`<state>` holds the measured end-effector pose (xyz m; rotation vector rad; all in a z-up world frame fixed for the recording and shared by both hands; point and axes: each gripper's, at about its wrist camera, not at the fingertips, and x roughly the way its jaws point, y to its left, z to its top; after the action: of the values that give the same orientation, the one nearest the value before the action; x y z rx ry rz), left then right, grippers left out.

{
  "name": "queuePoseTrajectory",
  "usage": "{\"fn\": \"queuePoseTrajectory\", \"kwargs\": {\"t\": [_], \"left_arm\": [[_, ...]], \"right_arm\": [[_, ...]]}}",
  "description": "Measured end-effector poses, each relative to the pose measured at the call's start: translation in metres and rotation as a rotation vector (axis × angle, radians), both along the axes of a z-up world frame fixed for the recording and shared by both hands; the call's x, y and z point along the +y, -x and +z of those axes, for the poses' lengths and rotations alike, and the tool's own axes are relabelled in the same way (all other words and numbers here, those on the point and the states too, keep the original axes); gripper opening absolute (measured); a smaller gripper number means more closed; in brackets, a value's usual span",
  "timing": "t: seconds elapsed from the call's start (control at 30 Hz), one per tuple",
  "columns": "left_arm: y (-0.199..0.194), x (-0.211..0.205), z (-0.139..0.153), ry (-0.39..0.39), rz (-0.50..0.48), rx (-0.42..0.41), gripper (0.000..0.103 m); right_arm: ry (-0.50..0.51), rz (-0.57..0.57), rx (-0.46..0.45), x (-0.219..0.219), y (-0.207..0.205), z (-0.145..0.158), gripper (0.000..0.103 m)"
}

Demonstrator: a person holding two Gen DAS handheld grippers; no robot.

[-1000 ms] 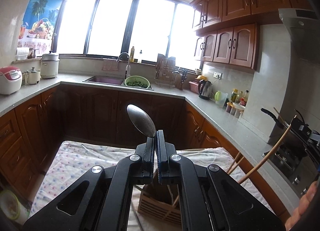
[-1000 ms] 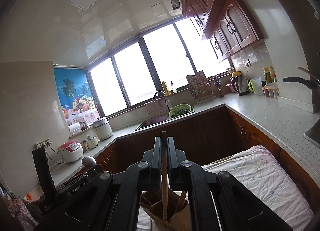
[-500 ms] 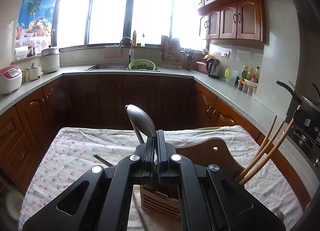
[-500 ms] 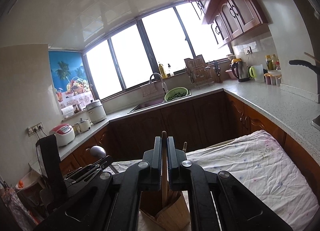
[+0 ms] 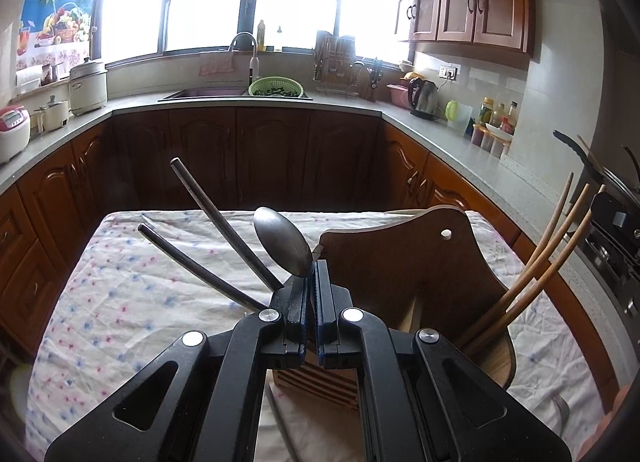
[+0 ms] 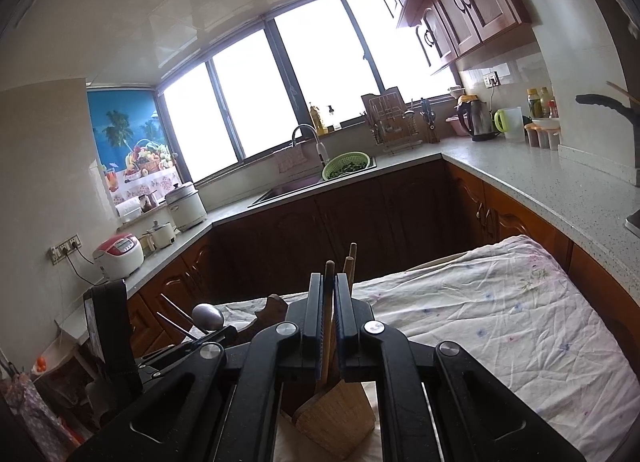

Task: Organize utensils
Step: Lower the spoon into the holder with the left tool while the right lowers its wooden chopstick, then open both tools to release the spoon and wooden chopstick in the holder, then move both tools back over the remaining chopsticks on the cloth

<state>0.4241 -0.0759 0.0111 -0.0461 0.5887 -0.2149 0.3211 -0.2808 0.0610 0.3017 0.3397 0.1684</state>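
While the left gripper (image 5: pixel 311 282) clamps a spoon (image 5: pixel 284 241) and the right gripper (image 6: pixel 329 298) a chopstick (image 6: pixel 329 274), both hover over the wooden holder (image 5: pixel 404 262); next, release.

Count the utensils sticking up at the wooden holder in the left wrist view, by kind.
metal spoon: 1
bare metal handles: 2
wooden chopsticks: 3
Total: 6

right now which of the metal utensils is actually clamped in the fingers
The spoon, bowl up, is clamped in the left gripper. The two plain metal handles lean out to its left, free of the fingers.
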Motion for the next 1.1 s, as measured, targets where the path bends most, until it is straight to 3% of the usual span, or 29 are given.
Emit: {"fn": "queuePoseTrajectory", "kwargs": {"t": [0.13,0.27,0.33,0.37,0.4,0.43,0.63,0.93,1.1], "left_arm": [[0.002,0.002,0.003,0.018,-0.012,0.017,0.012],[0.013,0.001,0.010,0.034,-0.033,0.008,0.035],[0.022,-0.001,0.016,0.034,-0.039,-0.009,0.049],[0.027,-0.001,0.019,0.032,-0.037,-0.017,0.060],[0.034,0.000,0.022,0.031,-0.030,-0.027,0.064],[0.041,0.001,0.025,0.034,-0.029,-0.037,0.067],[0.085,0.023,0.026,0.047,-0.020,-0.004,0.073],[0.155,0.062,-0.018,0.017,0.016,0.137,0.074],[0.185,0.072,-0.040,-0.007,0.049,0.205,0.074]], "right_arm": [[-0.017,-0.001,0.014,-0.002,-0.001,-0.001,0.009],[-0.043,0.001,0.020,-0.004,0.002,-0.001,0.011],[-0.062,-0.001,0.020,-0.007,0.005,0.001,0.022],[-0.074,-0.002,0.014,-0.009,0.008,0.002,0.036],[-0.086,-0.006,0.006,-0.012,0.011,0.003,0.045],[-0.096,-0.011,-0.002,-0.014,0.015,0.004,0.046],[-0.152,-0.037,-0.017,-0.033,0.045,0.010,0.051],[-0.160,-0.061,-0.001,-0.045,0.098,0.002,0.057],[-0.135,-0.063,0.024,-0.042,0.130,-0.010,0.071]]}}
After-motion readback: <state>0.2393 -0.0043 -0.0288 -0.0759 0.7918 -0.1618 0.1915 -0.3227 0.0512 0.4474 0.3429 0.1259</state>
